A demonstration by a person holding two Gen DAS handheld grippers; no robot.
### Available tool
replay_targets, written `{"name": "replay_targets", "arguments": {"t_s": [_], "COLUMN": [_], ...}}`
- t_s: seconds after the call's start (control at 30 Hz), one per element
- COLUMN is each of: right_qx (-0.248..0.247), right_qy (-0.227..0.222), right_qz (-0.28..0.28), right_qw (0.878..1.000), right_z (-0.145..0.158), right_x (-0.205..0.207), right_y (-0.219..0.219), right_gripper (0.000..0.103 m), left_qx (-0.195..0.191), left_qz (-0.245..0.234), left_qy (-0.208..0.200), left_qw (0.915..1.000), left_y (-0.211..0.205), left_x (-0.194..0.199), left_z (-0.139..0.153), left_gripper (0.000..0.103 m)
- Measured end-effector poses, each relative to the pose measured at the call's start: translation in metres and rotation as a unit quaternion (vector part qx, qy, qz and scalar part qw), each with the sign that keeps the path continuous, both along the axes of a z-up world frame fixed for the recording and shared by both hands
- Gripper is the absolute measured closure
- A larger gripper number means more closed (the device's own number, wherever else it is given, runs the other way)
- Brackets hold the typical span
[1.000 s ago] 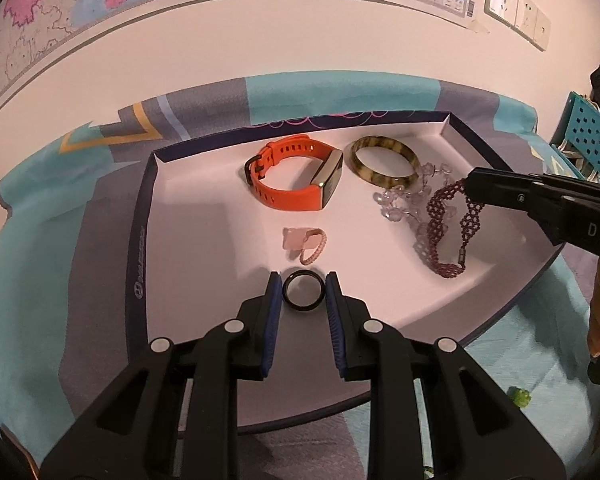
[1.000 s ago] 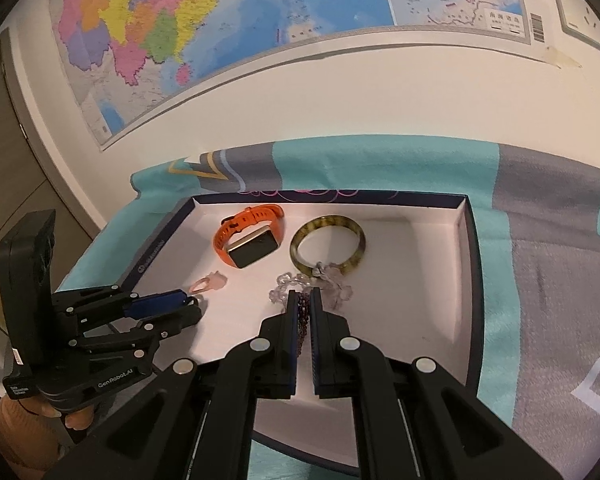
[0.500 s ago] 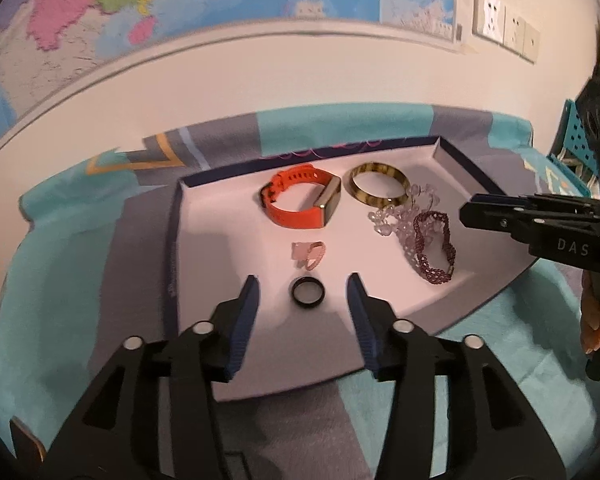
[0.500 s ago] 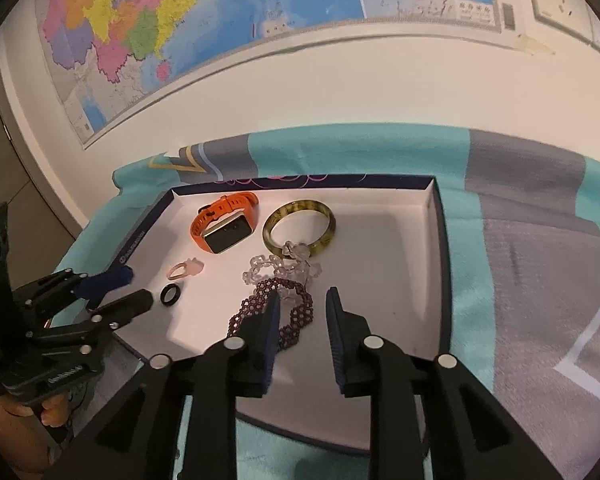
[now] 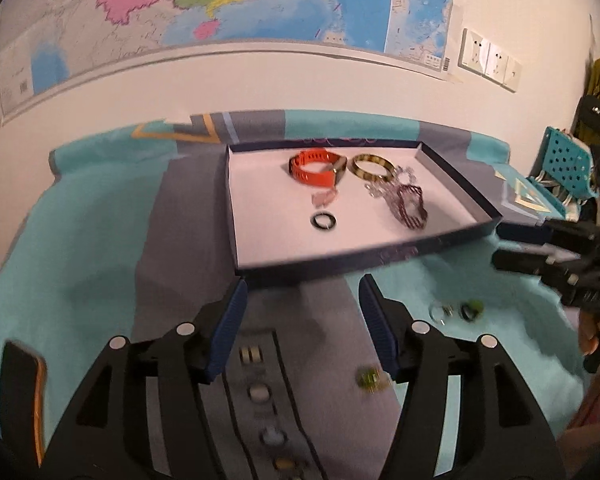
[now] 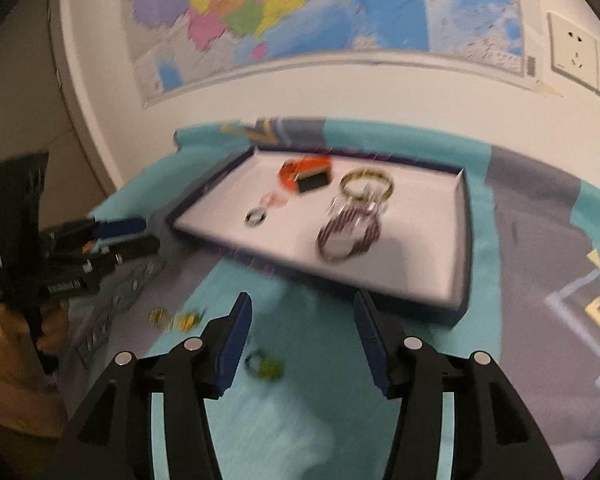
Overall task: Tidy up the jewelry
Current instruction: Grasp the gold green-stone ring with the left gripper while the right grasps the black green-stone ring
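A white tray with a navy rim (image 5: 260, 216) (image 6: 428, 264) holds an orange watch (image 5: 314, 168) (image 6: 306, 172), a tortoiseshell bangle (image 5: 372, 166) (image 6: 366, 184), a clear bead bracelet (image 5: 384, 188), a maroon bead bracelet (image 5: 410, 206) (image 6: 346, 236), a pink ring (image 5: 324, 199) and a black ring (image 5: 324, 222) (image 6: 256, 216). My left gripper (image 5: 302, 328) is open and empty, in front of the tray. My right gripper (image 6: 300, 344) is open and empty, above a green ring (image 6: 262, 364) on the cloth.
Small rings lie on the teal and grey cloth in front of the tray: a clear ring (image 5: 440, 312), a green ring (image 5: 472, 310), a yellow-green ring (image 5: 370, 378). Two yellow rings (image 6: 176, 318) show in the right view. A wall with a map stands behind.
Both grippers opened, letting go of the black ring and the maroon bracelet in the tray, then pulled back off the tray over the cloth.
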State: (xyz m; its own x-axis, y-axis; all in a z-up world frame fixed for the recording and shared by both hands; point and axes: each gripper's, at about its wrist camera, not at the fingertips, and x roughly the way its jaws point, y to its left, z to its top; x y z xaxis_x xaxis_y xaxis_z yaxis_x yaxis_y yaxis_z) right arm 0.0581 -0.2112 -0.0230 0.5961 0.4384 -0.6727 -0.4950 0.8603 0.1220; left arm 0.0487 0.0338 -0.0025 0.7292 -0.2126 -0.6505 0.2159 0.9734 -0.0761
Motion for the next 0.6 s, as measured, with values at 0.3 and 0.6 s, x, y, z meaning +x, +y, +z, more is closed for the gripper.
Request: {"name": "replay_targets", "arguments": {"t_s": [0.3, 0.6], "right_qx": [-0.022, -0.037], "right_qy": [0.032, 0.037], "right_qz": [0.013, 0.005], "right_qw": [0.999, 0.999], "right_z": [-0.023, -0.03], "right_x": [-0.016, -0.017], "right_y": [0.014, 0.02], "right_gripper": [0.052, 0.052], "left_qx": [0.012, 0.027], "left_qz": [-0.031, -0.074], "left_qy": [-0.003, 0.017], "left_qw": [0.9995, 0.9968], "left_y": [0.0, -0.024], "left_x": [-0.04, -0.044], "left_z": [-0.008, -0.021], "left_gripper": [0.045, 0.048]}}
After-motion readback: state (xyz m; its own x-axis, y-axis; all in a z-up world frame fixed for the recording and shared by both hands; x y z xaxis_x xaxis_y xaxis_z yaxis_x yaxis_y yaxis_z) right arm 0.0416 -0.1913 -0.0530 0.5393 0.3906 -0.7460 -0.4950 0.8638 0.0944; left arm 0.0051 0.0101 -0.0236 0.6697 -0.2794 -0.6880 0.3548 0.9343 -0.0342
